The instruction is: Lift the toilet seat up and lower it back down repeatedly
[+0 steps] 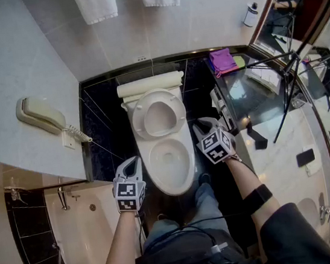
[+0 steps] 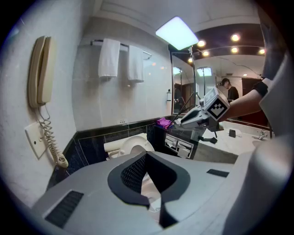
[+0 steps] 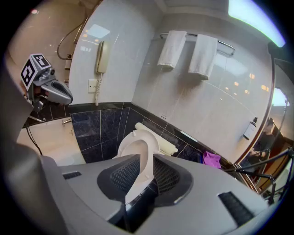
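The white toilet (image 1: 157, 173) stands on the dark floor in the head view. Its seat (image 1: 141, 117) is raised toward the upright lid (image 1: 149, 85), above the open bowl. My right gripper (image 1: 202, 127) is at the seat's right edge. In the right gripper view the seat's rim (image 3: 138, 149) runs down between the two pads, and the right gripper (image 3: 141, 176) is shut on it. My left gripper (image 1: 134, 162) hovers beside the bowl's left side. Its jaws (image 2: 148, 184) stand slightly apart with nothing between them. The raised seat (image 2: 132, 147) shows beyond them.
A wall phone (image 1: 41, 115) hangs at the left above a bathtub (image 1: 87, 231). A marble counter (image 1: 278, 155) with a purple cloth (image 1: 223, 60) runs along the right. A tripod (image 1: 291, 74) stands over it. Two towels (image 1: 95, 1) hang on the back wall.
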